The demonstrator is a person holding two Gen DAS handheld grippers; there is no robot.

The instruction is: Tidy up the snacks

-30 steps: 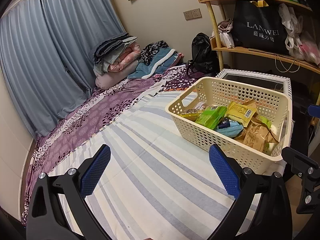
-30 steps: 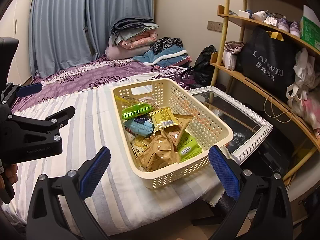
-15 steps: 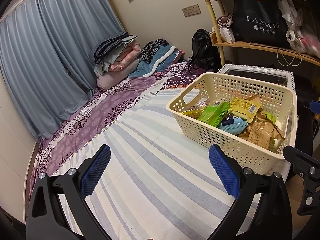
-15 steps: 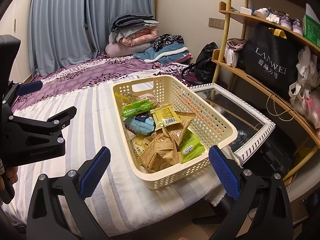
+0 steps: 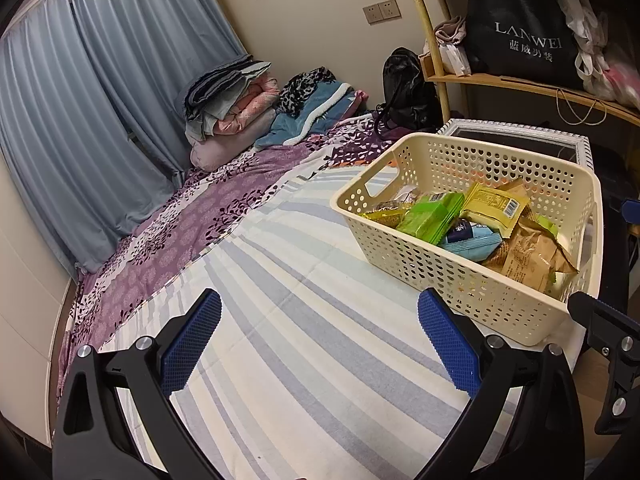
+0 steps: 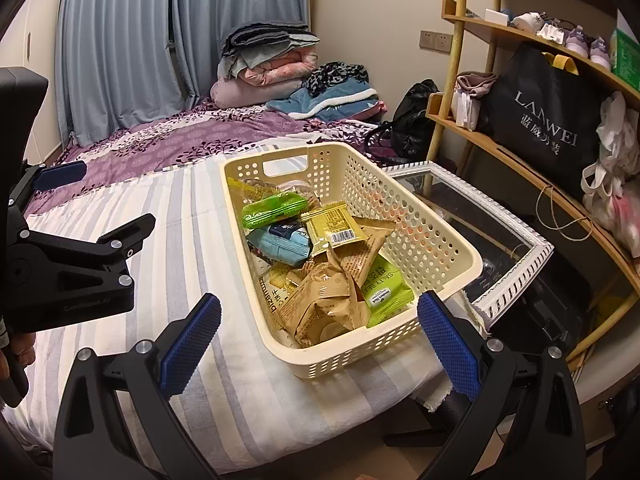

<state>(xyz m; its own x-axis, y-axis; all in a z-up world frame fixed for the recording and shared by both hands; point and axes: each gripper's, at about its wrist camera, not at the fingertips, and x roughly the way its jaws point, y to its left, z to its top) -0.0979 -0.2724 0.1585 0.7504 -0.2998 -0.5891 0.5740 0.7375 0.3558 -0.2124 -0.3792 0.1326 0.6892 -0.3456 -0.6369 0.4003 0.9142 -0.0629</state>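
We see the snacks (image 6: 320, 256) all heaped loose in the cream basket (image 6: 436, 248) on the striped bed (image 5: 280, 320), none outside it, which fits sorted or unsorted, while both our left gripper (image 5: 319, 344) and right gripper (image 6: 319, 344) hover with jaws wide and empty.

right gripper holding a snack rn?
No: the right gripper is open and holds nothing, while the snack packets lie in the cream basket.

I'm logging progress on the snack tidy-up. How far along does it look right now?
Every snack packet in view lies jumbled in the cream basket on the striped sheet; none lies loose on the bed. Left gripper and right gripper are both open and hold nothing. This fits snacks all gathered in, or a pile waiting to be sorted out; the pictures cannot tell which.
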